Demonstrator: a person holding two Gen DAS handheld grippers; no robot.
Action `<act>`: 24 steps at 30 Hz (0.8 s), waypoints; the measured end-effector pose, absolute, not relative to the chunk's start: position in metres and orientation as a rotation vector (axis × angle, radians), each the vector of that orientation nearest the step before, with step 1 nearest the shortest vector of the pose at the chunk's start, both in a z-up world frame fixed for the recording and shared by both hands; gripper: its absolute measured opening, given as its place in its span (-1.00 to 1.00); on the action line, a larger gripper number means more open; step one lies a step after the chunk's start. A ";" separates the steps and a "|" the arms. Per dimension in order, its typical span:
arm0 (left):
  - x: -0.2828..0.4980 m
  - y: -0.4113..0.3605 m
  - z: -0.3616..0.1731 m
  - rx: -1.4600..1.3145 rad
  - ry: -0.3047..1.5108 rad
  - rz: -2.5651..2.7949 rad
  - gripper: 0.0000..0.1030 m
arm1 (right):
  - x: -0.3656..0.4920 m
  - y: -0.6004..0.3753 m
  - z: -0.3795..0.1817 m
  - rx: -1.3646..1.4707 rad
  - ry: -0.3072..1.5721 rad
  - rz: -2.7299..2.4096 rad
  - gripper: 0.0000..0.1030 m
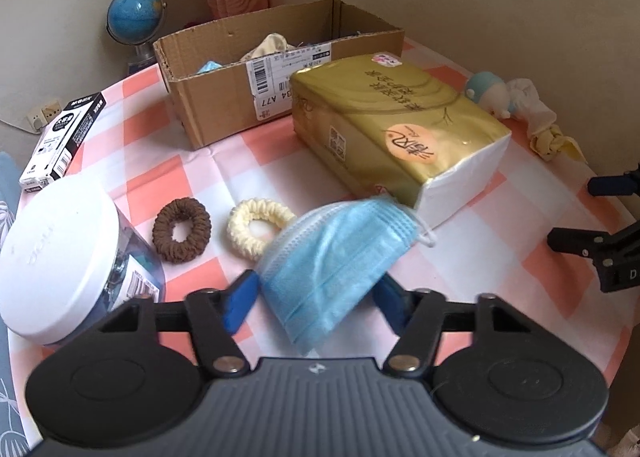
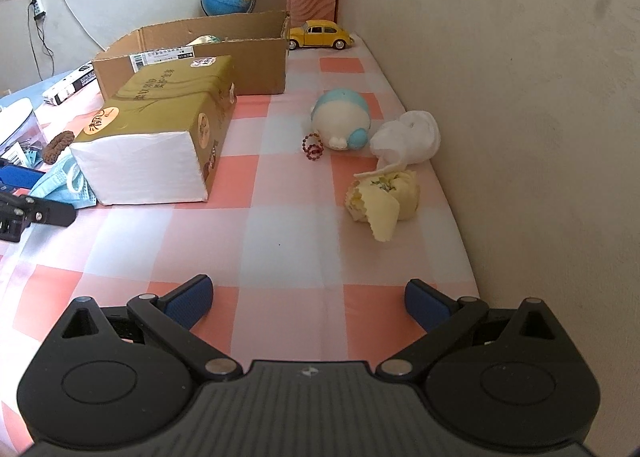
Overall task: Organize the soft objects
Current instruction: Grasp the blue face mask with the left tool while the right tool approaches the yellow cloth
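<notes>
Left gripper (image 1: pixel 316 297) is closed lightly on a blue face mask (image 1: pixel 336 253), held just in front of the tissue pack (image 1: pixel 400 129), short of the cardboard box (image 1: pixel 224 105). Slip risk is judged real: limp fabric, shallow pinch. Right gripper (image 2: pixel 308 303) is held wide and empty, angled low over the tablecloth (image 2: pixel 280 225).

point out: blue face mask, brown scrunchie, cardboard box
blue face mask (image 1: pixel 336 257), left wrist view, middle of its pleated front
brown scrunchie (image 1: pixel 160 229), left wrist view, left side of its ring
cardboard box (image 1: pixel 216 105), left wrist view, front wall
</notes>
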State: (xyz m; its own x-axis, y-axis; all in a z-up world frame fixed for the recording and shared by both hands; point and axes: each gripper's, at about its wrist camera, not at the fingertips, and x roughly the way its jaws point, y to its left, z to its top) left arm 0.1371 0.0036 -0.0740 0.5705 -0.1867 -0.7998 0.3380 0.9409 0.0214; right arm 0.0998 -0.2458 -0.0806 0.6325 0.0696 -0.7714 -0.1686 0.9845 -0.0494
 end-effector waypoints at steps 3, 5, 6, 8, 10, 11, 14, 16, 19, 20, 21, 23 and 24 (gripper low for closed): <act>0.133 0.006 -0.072 0.169 0.923 -0.318 -0.04 | 0.097 -0.246 -0.081 -0.121 0.859 0.137 1.00; 0.126 0.007 -0.071 0.160 0.933 -0.326 -0.04 | 0.095 -0.246 -0.082 -0.119 0.845 0.136 1.00; 0.122 0.007 -0.070 0.158 0.939 -0.332 -0.04 | 0.094 -0.247 -0.083 -0.118 0.842 0.136 1.00; 0.113 0.008 -0.069 0.161 0.951 -0.349 -0.04 | 0.092 -0.246 -0.082 -0.114 0.844 0.127 1.00; 0.104 0.007 -0.069 0.173 0.959 -0.366 0.03 | 0.093 -0.246 -0.082 -0.111 0.848 0.117 1.00; 0.101 0.006 -0.069 0.181 0.961 -0.373 0.07 | 0.093 -0.245 -0.082 -0.110 0.850 0.114 1.00; 0.096 0.004 -0.067 0.217 0.933 -0.383 0.36 | 0.095 -0.245 -0.081 -0.111 0.859 0.113 1.00; 0.098 0.003 -0.066 0.240 0.909 -0.372 0.37 | 0.097 -0.245 -0.080 -0.114 0.869 0.114 1.00; 0.104 0.002 -0.065 0.246 0.895 -0.381 0.38 | 0.101 -0.245 -0.079 -0.119 0.881 0.108 1.00; 0.107 0.001 -0.065 0.248 0.893 -0.392 0.38 | 0.102 -0.246 -0.079 -0.121 0.885 0.110 1.00; 0.109 0.000 -0.066 0.254 0.892 -0.400 0.38 | 0.102 -0.246 -0.079 -0.122 0.887 0.116 1.00; 0.113 -0.003 -0.066 0.265 0.883 -0.421 0.38 | 0.104 -0.246 -0.079 -0.124 0.891 0.125 1.00; 0.114 -0.004 -0.067 0.267 0.884 -0.432 0.37 | 0.105 -0.246 -0.079 -0.121 0.893 0.127 1.00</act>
State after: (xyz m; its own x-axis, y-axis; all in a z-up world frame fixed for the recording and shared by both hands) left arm 0.1143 -0.0042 -0.0673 0.5563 -0.2524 -0.7917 0.4689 0.8819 0.0483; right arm 0.1047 -0.2461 -0.0794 0.6208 0.0603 -0.7816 -0.1610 0.9856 -0.0518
